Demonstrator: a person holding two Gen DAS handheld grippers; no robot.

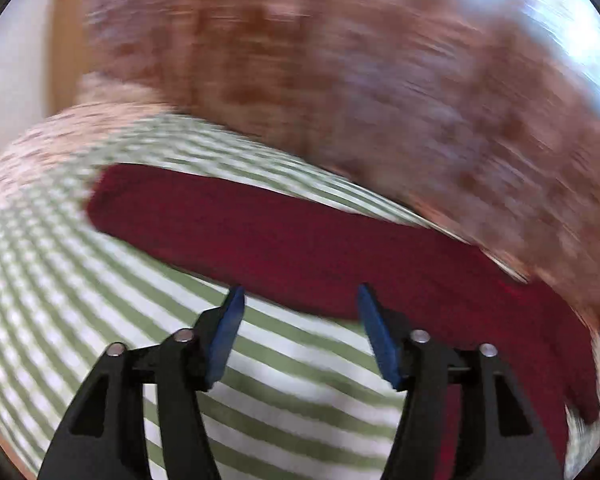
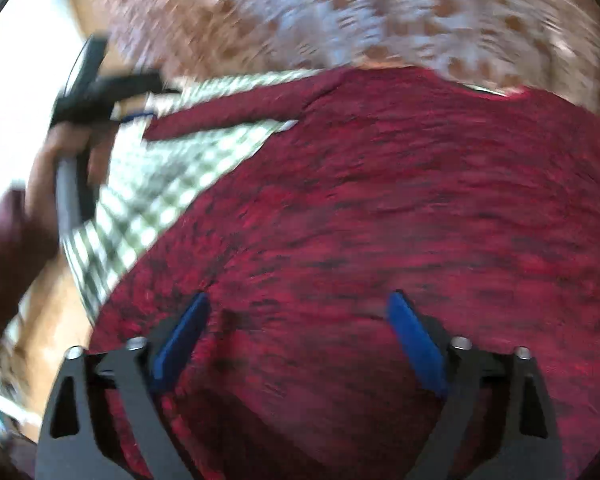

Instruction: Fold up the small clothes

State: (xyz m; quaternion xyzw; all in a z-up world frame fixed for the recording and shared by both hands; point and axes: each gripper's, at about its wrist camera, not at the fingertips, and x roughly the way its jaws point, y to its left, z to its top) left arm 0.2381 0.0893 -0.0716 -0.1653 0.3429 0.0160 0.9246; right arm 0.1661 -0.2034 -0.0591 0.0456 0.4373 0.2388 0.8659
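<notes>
Your left gripper (image 1: 300, 294) parted and empty above the green checked cloth (image 1: 80, 300), near edge of the red garment (image 1: 284, 240) just beyond, your right gripper (image 2: 298, 300) spread wide over its body, gripping nothing

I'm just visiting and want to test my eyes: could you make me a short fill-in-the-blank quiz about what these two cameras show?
1. The garment spread under the right tongs is dark ____.
2. The cloth it lies on is checked white and ____.
3. The pads on the left tongs are coloured ____.
4. Both tongs stand ____, gripping nothing.

Missing words: red; green; blue; open
</notes>
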